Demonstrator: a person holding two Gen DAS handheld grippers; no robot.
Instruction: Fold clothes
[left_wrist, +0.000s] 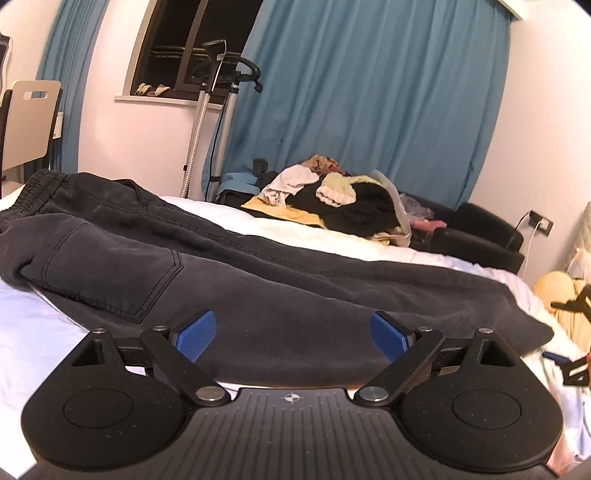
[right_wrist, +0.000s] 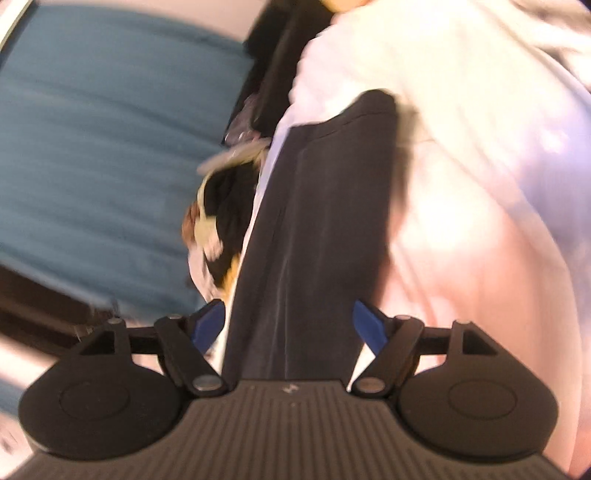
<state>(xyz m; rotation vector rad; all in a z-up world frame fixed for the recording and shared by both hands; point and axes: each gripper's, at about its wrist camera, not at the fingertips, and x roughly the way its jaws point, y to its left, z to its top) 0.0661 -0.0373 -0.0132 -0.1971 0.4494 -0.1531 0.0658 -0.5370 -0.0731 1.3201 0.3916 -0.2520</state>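
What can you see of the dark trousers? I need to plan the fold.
The dark trousers are charcoal, of soft washed cotton by the look, with an elastic gathered waistband, a stitched patch pocket and visible seams. They lie flat, lengthwise on the white bed sheet, legs together. Neither gripper's open jaws hold them.

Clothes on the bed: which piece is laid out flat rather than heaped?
The dark trousers, stretched lengthwise across the white bed; the other clothes sit bunched in a pile behind them.
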